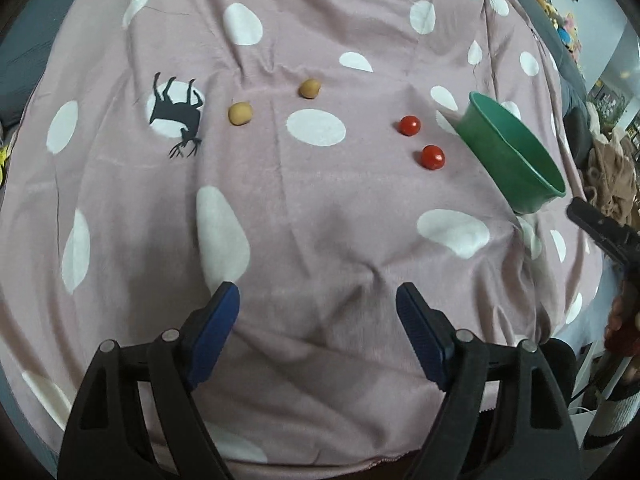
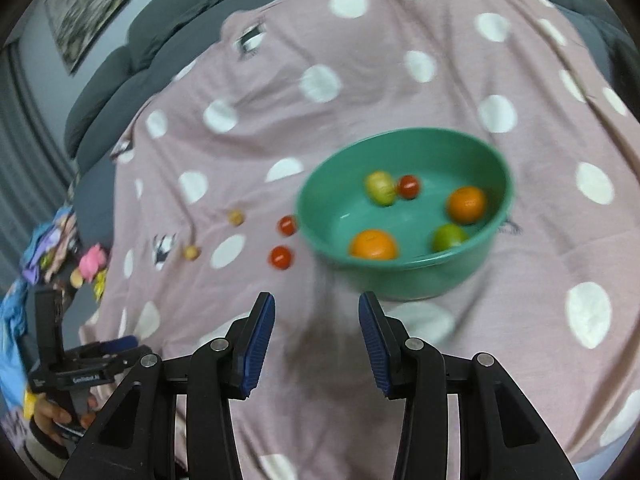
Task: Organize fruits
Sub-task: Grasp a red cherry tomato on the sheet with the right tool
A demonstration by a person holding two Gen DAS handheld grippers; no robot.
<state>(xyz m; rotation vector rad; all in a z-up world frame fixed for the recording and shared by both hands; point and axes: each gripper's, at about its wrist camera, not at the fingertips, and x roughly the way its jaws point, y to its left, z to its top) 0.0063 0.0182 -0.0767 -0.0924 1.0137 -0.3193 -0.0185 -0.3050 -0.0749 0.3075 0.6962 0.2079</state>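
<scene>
A green bowl (image 2: 404,280) sits on the pink dotted blanket (image 2: 360,80); it also shows in the left wrist view (image 1: 508,160). In it lie two oranges (image 2: 374,245), a green fruit (image 2: 448,237), a yellow-green fruit (image 2: 380,188) and a small red tomato (image 2: 409,186). Two red tomatoes (image 1: 409,125) (image 1: 433,157) and two tan round fruits (image 1: 240,113) (image 1: 309,88) lie on the blanket left of the bowl. My left gripper (image 1: 318,304) is open and empty, well short of them. My right gripper (image 2: 316,316) is open and empty, just before the bowl.
A black deer print (image 1: 176,114) marks the blanket left of the tan fruits. Grey sofa cushions (image 2: 120,76) border the blanket. Toys and clothes (image 2: 60,248) lie at the left edge of the right wrist view. The left gripper's body (image 2: 68,368) shows there too.
</scene>
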